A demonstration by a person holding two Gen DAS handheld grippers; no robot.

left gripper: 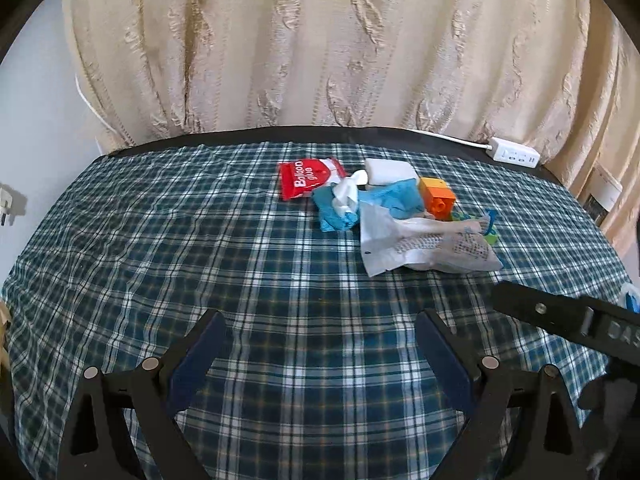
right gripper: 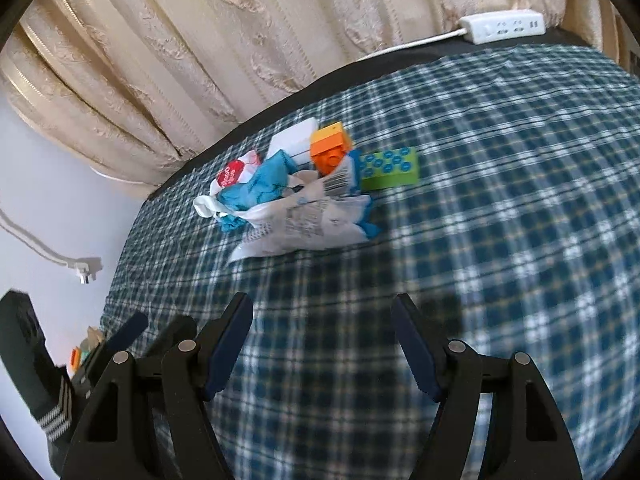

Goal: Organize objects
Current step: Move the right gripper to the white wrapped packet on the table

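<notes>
Between the left tongs (left gripper: 320, 354) lies only bare plaid cloth (left gripper: 168, 240); they stand wide and empty. So do the right tongs (right gripper: 322, 344), also gaping over cloth. Ahead of both, well apart from the tips, sits the pile: a white wrapper (right gripper: 304, 220) nearest, blue cloth (right gripper: 260, 188) and red packet (left gripper: 306, 178) behind it, then an orange block (right gripper: 330, 148), green brick (right gripper: 390, 168) and white box (left gripper: 390, 170). Nothing looks sorted yet; by my reading the whole job is still ahead.
</notes>
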